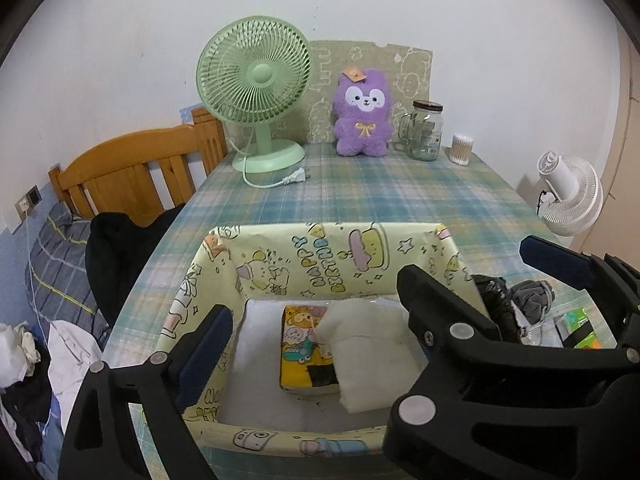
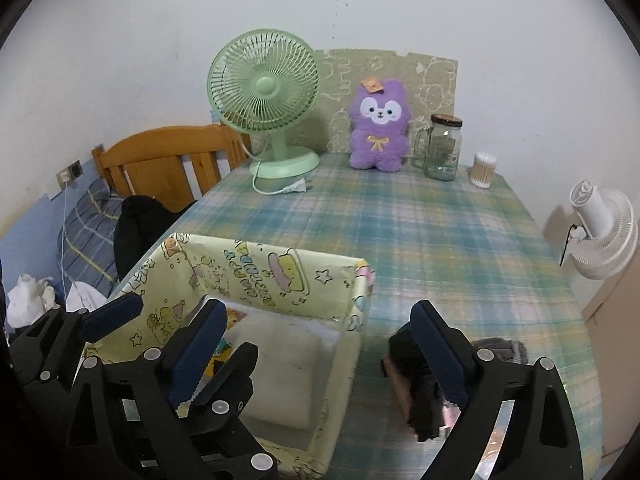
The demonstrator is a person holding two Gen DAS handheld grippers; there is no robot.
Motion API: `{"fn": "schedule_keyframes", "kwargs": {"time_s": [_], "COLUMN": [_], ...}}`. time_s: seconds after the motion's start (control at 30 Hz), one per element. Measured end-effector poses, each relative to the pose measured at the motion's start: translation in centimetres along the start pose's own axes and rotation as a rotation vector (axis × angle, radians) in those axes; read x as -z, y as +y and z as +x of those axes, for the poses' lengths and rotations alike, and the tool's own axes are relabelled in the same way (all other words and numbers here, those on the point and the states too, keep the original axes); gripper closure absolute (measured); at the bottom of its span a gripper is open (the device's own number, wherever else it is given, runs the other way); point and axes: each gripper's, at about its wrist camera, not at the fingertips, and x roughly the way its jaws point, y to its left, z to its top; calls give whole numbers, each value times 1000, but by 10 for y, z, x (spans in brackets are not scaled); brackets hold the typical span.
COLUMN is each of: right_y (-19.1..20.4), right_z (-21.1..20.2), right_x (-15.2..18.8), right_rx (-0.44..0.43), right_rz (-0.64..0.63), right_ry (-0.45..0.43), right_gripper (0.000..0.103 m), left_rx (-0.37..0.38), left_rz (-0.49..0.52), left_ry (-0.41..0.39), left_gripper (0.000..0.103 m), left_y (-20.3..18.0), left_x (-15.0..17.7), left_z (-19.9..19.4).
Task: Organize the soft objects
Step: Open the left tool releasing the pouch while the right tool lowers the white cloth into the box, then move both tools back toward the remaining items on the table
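Left claw (image 1: 376,312): spread wide and holding nothing, hanging over the open box; its dark blue pads straddle the box's contents.
Right claw (image 2: 320,356): spread wide and holding nothing, one finger over the box's near corner, the other over the dark bundle on the worktop.
Box: pale yellow fabric-lined box printed with cartoon birthday figures (image 1: 304,256), standing on the near part of the worktop, top open.
Inside the box: a white folded soft pad (image 1: 368,352) lies tilted on a yellow cartoon-print packet (image 1: 300,344), both resting on the white lining.
Outside the box: a black crumpled soft item (image 2: 412,364) lies on the worktop just beside the box's right wall; a grey bundled cloth (image 1: 532,300) lies near it, and a green packet (image 1: 580,320) further right.
Worktop: covered by a blue-green plaid cloth (image 2: 440,240).
Far edge: mint-green desk fan (image 1: 256,80) with its plug lying loose, purple plush toy with a white face (image 1: 362,116) sitting upright, clear glass jar with a dark lid (image 1: 426,130), tub of cotton swabs (image 1: 462,148).
Surroundings: wooden bed headboard (image 1: 136,168) at left, white fan (image 2: 600,232) at right.
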Motion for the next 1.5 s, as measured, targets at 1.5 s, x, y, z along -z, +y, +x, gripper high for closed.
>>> {"fn": "schedule_keyframes", "kwargs": {"time_s": [1.5], "right_y": [-101], "right_z": [-90], "right_x": [29], "right_rx": [75], "right_rz": [65], "right_ry": [-170], "right_gripper": [0], "left_rx": [73], "left_rz": [51], "left_ry": [-125], "left_gripper": [0], "left_y": [-117], "left_x": [8], "left_z": [-51]}}
